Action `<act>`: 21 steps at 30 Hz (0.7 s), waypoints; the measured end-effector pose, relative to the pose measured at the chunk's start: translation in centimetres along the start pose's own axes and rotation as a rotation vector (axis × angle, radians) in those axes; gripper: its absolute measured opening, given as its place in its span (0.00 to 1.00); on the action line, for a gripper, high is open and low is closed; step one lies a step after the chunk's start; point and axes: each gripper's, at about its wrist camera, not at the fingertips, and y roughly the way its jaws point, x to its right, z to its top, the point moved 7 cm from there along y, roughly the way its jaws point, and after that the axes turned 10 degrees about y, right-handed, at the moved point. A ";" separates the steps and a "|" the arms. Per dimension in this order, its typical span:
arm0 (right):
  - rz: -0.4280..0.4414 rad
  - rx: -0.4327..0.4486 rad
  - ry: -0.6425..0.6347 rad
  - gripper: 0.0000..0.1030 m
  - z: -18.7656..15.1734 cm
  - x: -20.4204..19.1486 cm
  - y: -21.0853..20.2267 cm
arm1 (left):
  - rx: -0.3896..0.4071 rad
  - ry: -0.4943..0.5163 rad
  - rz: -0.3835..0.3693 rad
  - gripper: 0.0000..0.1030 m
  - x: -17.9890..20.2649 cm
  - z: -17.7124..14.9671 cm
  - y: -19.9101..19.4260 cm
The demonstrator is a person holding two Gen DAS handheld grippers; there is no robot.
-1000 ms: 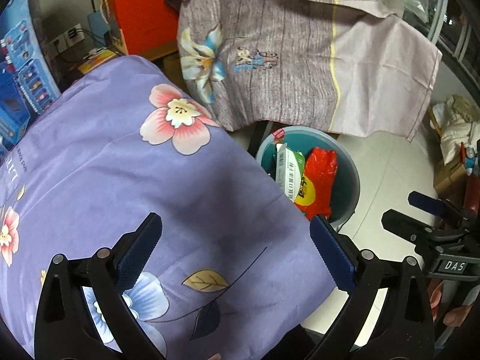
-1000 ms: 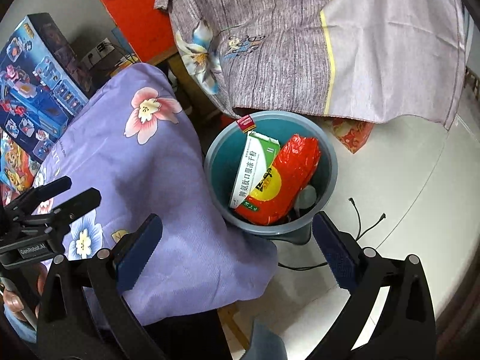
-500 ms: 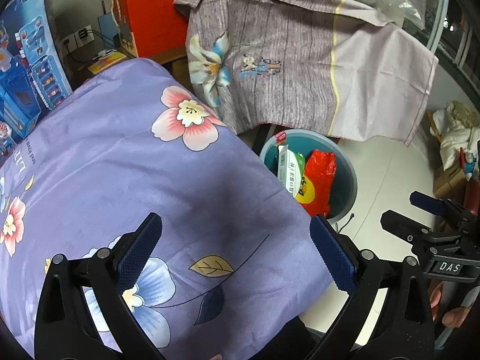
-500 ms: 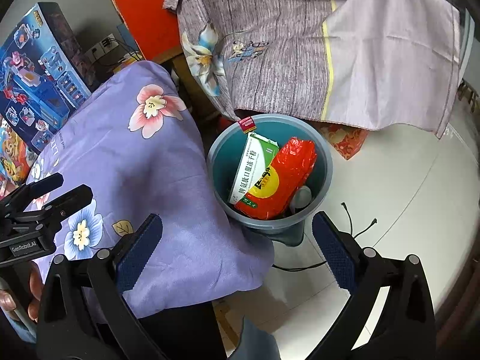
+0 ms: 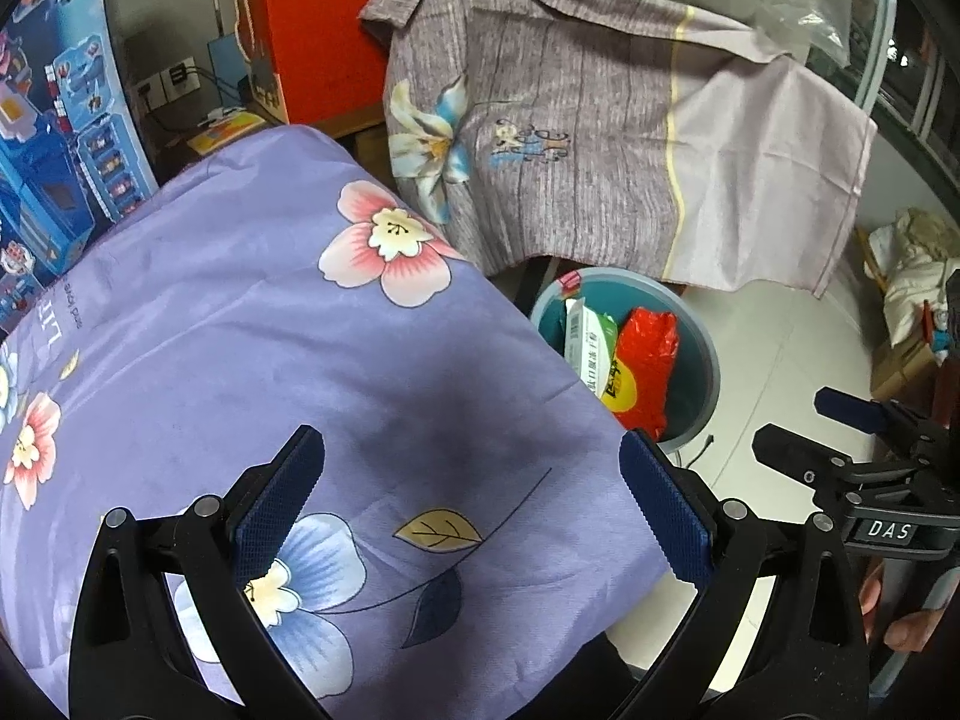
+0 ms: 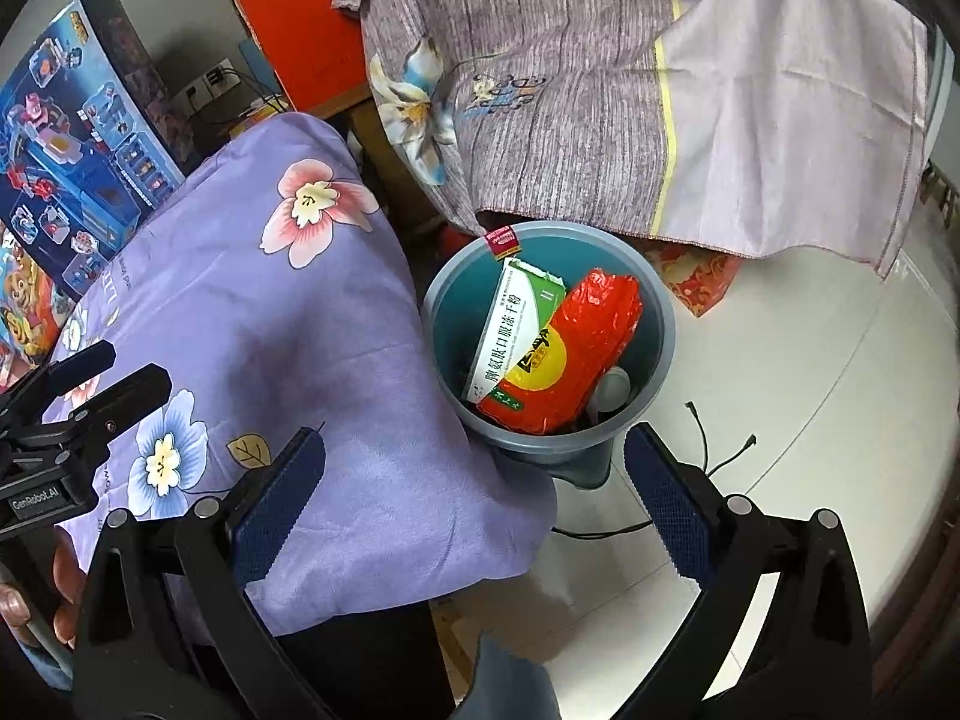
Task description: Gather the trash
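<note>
With both the left tongs [image 5: 471, 501] and right tongs [image 6: 474, 501] spread wide and empty, the red wrapper [image 6: 561, 354] in the bin [image 6: 660, 324] looks light, crinkly and slippery, best pinched at its upper edge.

- We see a pale, glossy tiled floor [image 6: 798, 420] on the right, reflecting the room light.
- A purple floral cloth [image 5: 252, 372] covers a raised surface on the left.
- Beyond it, a grey-lilac cloth [image 6: 600, 96] with a yellow stripe drapes over other furniture.
- A red box [image 5: 318, 30] stands against the grey wall [image 5: 168, 6], beside a wall socket [image 5: 165, 81] with cables.
- A blue toy box [image 6: 78, 138] leans at far left.
- A thin black cable [image 6: 708, 456] lies on the floor.
</note>
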 end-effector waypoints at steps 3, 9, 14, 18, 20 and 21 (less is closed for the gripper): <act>-0.003 -0.001 0.003 0.93 0.0 0.2 0.1 | -0.009 -0.012 -0.004 0.96 -0.1 -0.1 0.4; -0.012 -0.008 0.006 0.93 -0.1 0.4 0.5 | -0.026 -0.019 0.004 0.96 -0.4 -0.3 0.8; -0.028 -0.008 0.004 0.93 0.0 0.7 0.6 | -0.034 -0.020 0.013 0.96 -0.4 -0.4 1.0; -0.039 -0.008 0.002 0.93 0.0 0.8 0.7 | -0.040 -0.018 0.023 0.96 -0.5 -0.5 1.1; -0.043 -0.009 0.001 0.93 0.0 0.9 0.8 | -0.046 -0.023 0.026 0.96 -0.5 -0.6 1.2; -0.046 -0.009 0.001 0.93 0.0 0.9 0.8 | -0.048 -0.024 0.025 0.96 -0.5 -0.6 1.3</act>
